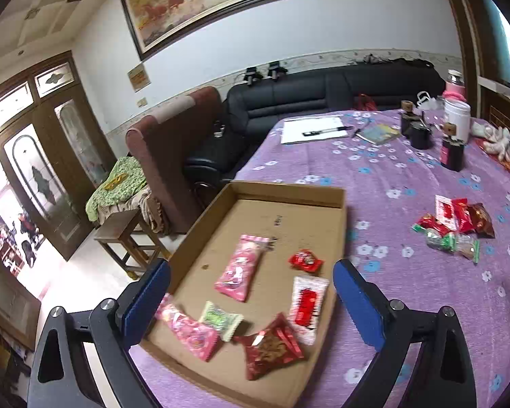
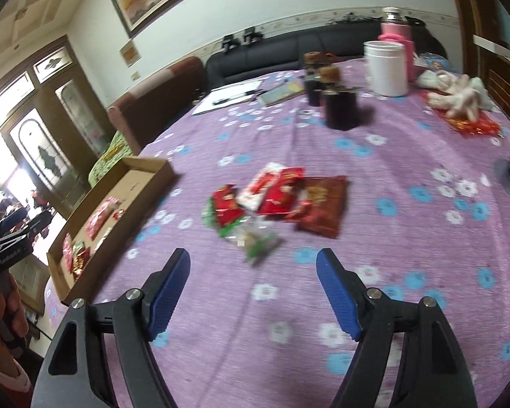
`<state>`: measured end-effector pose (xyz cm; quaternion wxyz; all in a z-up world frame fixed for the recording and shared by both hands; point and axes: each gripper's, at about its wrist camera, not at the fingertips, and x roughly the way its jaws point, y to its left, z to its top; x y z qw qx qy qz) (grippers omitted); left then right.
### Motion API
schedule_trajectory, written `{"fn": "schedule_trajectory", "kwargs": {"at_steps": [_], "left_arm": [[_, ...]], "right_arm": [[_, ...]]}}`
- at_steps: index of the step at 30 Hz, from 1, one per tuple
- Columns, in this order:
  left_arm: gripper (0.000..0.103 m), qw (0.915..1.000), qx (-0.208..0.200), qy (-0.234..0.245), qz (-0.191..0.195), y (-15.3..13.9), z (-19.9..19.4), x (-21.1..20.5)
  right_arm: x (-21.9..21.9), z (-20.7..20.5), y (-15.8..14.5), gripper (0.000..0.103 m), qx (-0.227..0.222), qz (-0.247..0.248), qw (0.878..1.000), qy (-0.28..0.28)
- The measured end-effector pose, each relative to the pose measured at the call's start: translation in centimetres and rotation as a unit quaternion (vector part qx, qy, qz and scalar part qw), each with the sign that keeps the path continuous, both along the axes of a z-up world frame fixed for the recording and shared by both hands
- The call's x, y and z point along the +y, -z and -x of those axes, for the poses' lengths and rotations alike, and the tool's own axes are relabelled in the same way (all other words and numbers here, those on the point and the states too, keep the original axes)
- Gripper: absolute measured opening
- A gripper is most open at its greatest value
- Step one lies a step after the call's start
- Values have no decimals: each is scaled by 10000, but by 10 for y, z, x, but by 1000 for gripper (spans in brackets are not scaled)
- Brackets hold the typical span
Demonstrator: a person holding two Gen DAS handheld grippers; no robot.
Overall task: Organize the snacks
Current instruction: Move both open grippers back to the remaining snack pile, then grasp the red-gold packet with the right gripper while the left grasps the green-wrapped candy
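We read this as mid-sort: part of the snacks already lie in the cardboard tray (image 1: 217, 210) at the tabletop (image 2: 391, 238) edge, part wait in a loose pile of wrapped snacks (image 2: 275, 200) on the purple flowered cloth.

Left gripper (image 1: 251, 292) hangs over the tray, jaws wide apart, nothing between them. Below it: two pink packets, a green-and-white one, small red ones, a dark red pouch (image 1: 272, 346).

Right gripper (image 2: 253, 285) points at the pile, jaws apart and empty, short of the nearest clear-and-green packet (image 2: 258, 241).

Next move, as we judge it: bring the right gripper down onto one packet at the near edge of the pile, close on that alone, carry it to the tray. Packets overlap, so taking two is a risk.

Writing: red wrappers carry print, too blurred to read. No brand legible.
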<state>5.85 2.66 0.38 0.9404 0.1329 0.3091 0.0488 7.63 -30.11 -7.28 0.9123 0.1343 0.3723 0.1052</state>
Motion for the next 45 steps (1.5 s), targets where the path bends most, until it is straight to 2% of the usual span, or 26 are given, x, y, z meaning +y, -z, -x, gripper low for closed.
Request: {"fn": "schedule_trajectory", "kwargs": {"at_steps": [8,14,21,26,31,33,40,45], "left_arm": [[99,9995,124,284,-110,8,-2,-37],[100,9959,462,749,197,21,-13,-73],[100,9834,1019,1259,824,40,-37,-114],[99,9745,1300,1176,1402,49,-56,-116],[99,9589,1590,1070,2092,58,-72,-108],[99,9561,1608,1044,2215,59,-75,-106],[99,9548,1692,1075,2195,62,-85,-122],[99,9592,1604,1217,1983,59,-88,-135]], "right_arm": [[-41,5,7,76,32,33,9993,363],[-58,-3,9,76,54,251,9985,485],[-55,-28,6,76,14,760,9968,234],[-44,-48,8,76,15,987,9951,65],[-32,-66,10,76,29,1034,9946,-4],[-27,-69,10,76,12,1042,9946,-28],[-28,-69,6,76,-114,1028,9946,46],[-38,-68,5,76,-102,943,9953,196]]}}
